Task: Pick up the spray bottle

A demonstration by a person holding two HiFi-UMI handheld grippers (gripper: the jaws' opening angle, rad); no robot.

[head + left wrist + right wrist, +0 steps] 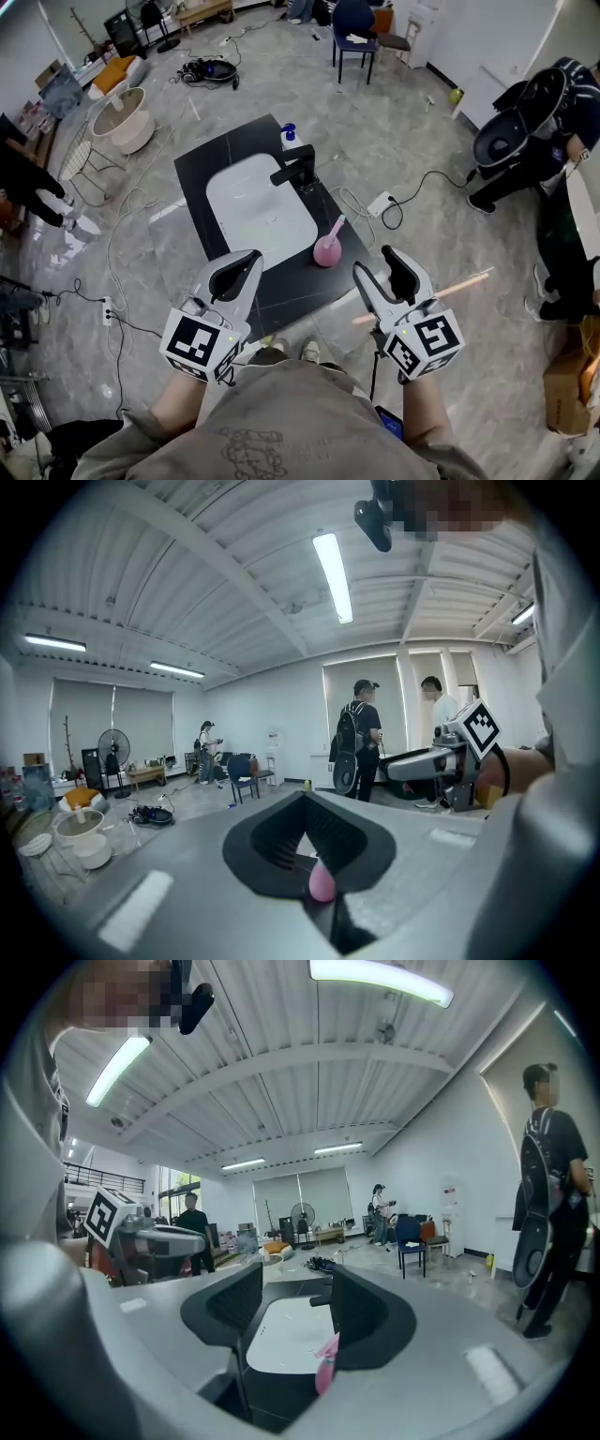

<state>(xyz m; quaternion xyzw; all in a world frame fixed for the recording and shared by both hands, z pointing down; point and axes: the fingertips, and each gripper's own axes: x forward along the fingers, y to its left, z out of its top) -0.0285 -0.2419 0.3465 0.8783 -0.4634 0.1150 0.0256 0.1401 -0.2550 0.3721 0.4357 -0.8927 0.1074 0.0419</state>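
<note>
- Head view: spray bottle, pink, stands upright on black surface just off the front-right corner of the white sink, on the near side of the black faucet.
- Blue bottle at far edge of surface, behind faucet.
- Left tool: held above near edge of surface, tips together, nothing gripped.
- Left gripper view: left tool tips meet; spray bottle seen past them, not touching.
- Right tool: jaws wide apart, empty, near spray bottle but clear of it.
- Right gripper view: right tool agape; sink shows in the gap, spray bottle low by the right-hand jaw, no contact.
</note>
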